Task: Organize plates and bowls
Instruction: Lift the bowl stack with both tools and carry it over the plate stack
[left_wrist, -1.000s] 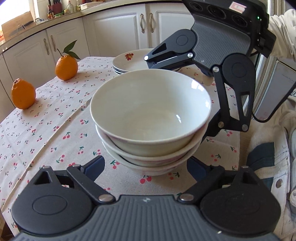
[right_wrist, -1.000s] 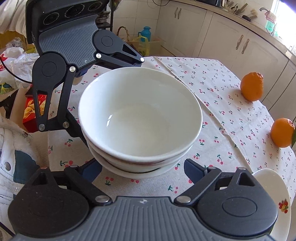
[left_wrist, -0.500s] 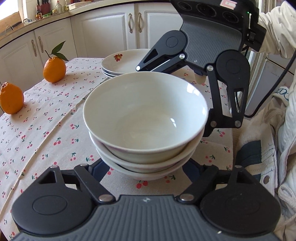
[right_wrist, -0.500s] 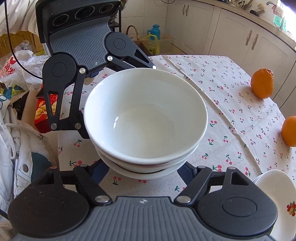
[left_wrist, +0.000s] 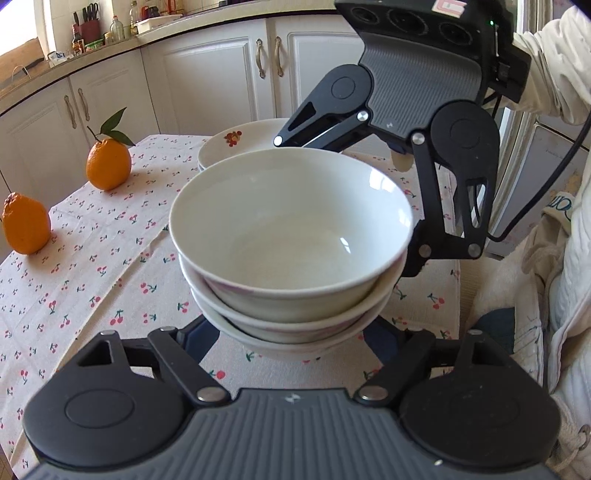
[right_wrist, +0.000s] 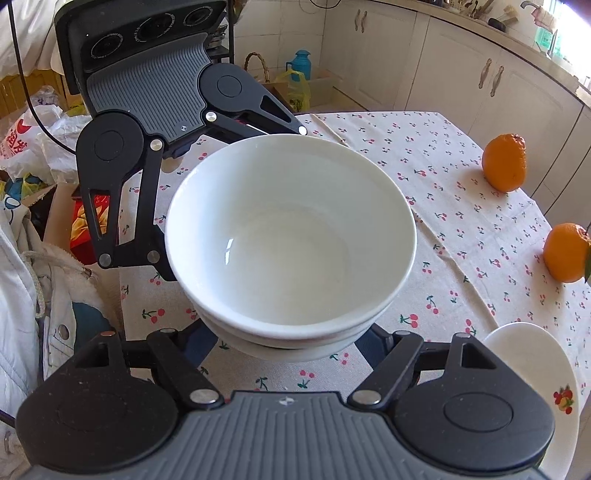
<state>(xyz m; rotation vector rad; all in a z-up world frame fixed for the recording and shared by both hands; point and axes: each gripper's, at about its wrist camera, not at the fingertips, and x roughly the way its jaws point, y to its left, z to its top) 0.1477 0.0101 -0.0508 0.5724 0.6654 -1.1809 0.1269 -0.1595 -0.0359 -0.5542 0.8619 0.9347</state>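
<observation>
- Item: stack of bowls (left_wrist: 291, 258), white, three nested as far as rims show; sits on the table (left_wrist: 92, 266) w/ cherry-print cloth, near the edge closest to the person.
- Left gripper (left_wrist: 290, 334): stack fills the gap at 12 o'clock from its camera. Jaws have just been closing, now mid-width around the bottom bowl. Tips hidden under the stack's flare, so pad contact can't be confirmed.
- Right gripper (right_wrist: 286, 341): same from the opposite side, bowls at 12 o'clock, jaws just closed in to mid-width around the stack base. Contact likewise hidden; can't tell if clamped.
- Why held so (judgement): two grippers facing each other across the stack look set to cradle it low from both sides, since the stack is prob. too heavy and wide for a single pinch at the rim.
- Fingers vs bowls: in each wrist view one finger (left_wrist: 197, 338) sits at approx 7 o'clock of the stack, the other at approx 5 o'clock, both low by the foot.
- Plates (left_wrist: 240, 142): small pile w/ fruit motif, behind the bowls in left view, approx 11 o'clock; in right view at 4 o'clock, near frame edge.
- Oranges: one w/ leaf (left_wrist: 108, 164) at 10 o'clock, a second (left_wrist: 26, 225) at 9 o'clock, both well apart from the bowls.
- Person's pale sleeve (left_wrist: 554, 66) behind the right gripper.
- Status (judgement): bowls already nested; plates piled separately.
</observation>
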